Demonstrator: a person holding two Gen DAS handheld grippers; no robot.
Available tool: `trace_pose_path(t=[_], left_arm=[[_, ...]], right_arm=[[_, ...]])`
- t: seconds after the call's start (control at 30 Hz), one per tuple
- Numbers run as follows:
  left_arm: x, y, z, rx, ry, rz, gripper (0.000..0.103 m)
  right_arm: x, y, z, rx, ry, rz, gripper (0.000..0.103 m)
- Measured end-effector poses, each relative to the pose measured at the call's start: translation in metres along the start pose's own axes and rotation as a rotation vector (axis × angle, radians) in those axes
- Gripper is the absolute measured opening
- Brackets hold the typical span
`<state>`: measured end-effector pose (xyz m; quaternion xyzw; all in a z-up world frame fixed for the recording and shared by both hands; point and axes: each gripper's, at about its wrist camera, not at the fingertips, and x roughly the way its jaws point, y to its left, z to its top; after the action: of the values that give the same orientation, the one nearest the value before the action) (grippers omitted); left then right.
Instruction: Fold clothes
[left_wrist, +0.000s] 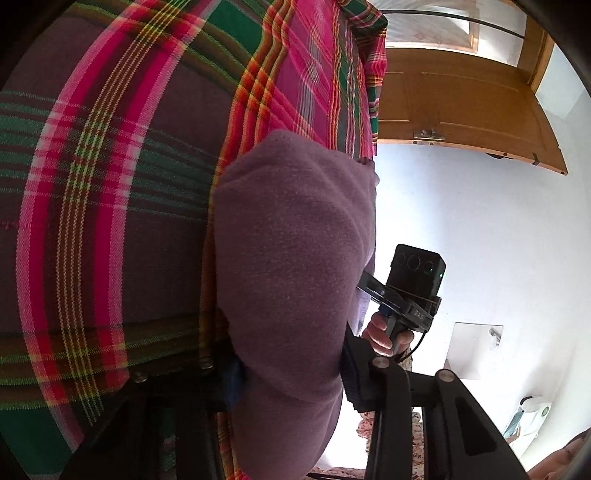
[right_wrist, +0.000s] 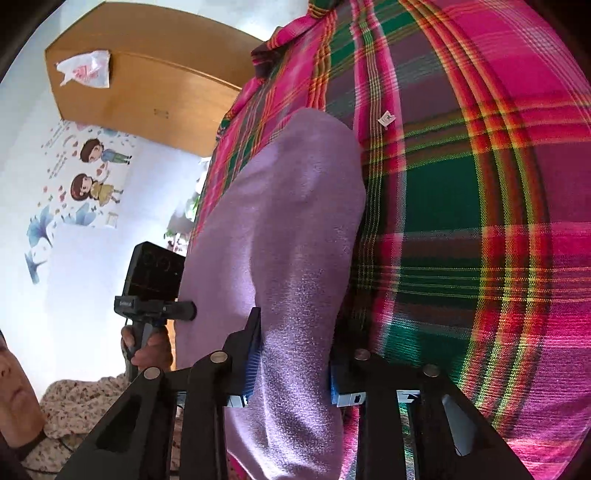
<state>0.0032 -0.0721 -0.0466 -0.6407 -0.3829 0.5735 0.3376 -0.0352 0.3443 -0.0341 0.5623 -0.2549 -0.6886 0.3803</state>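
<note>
Right hand-held gripper (right_wrist: 291, 373) clamps purple garment (right_wrist: 288, 258) | plaid cloth (right_wrist: 461, 221) behind | wooden door (left_wrist: 461, 110)

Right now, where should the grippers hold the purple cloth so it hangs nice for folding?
Probably right where they are: the purple cloth is pinched at its edge, the right gripper clamping one end, the left gripper the other. It drapes over the plaid cloth, so the free edge is easiest to reach.
</note>
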Motion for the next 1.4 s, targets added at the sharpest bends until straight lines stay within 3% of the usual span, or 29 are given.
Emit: trace_pose_path(t=[0.43, 1.23, 1.4], left_arm=[[0.010, -0.012, 0.003, 0.008, -0.025, 0.007, 0.040], [0.024, -0.023, 0.012, 0.028, -0.038, 0.011, 0.038], [0.024, -0.029, 0.015, 0.055, -0.042, 0.040, 0.039]], right_arm=[[0.000, 0.004, -0.003, -0.066, -0.047, -0.024, 0.023], [0.004, 0.010, -0.008, -0.084, -0.101, -0.046, 0.023], [0.001, 0.011, -0.013, -0.060, -0.130, -0.050, 0.023]])
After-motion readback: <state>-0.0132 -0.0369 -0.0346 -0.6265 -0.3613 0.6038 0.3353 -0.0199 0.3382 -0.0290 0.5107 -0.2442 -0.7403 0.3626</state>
